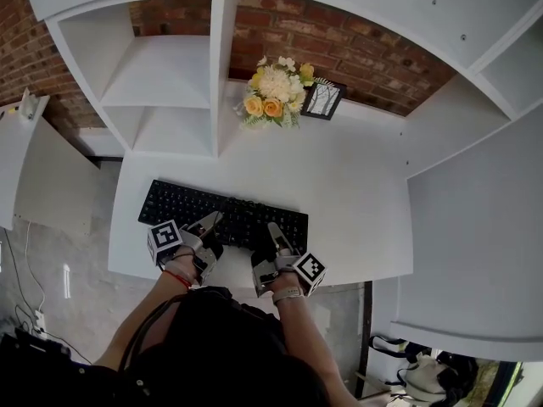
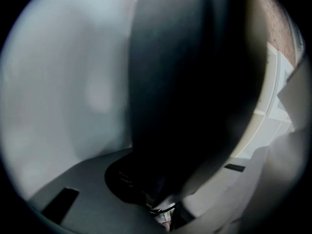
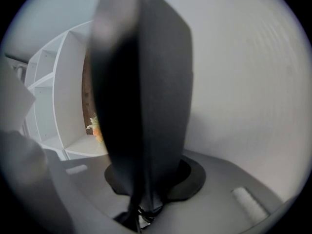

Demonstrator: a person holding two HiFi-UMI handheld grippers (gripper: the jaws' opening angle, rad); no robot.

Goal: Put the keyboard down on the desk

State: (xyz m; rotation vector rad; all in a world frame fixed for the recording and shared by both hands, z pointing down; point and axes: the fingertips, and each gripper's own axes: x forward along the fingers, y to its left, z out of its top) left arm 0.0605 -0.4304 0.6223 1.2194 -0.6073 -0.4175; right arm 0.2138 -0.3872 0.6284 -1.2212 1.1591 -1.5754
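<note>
The left tongs (image 1: pixel 210 224) and right tongs (image 1: pixel 273 231) each clamp the near edge of the keyboard (image 1: pixel 222 210), a long, flat black slab. The bench (image 1: pixel 348 197) beneath is smooth and white.

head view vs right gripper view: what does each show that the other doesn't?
Head view only: the full length of the keyboard across the desk, the left gripper and right gripper both at its near edge, and the picture frame. Right gripper view only: the keyboard edge-on and close up, clamped between that gripper's jaws. Both: keyboard, flowers, white shelves, brick wall.
</note>
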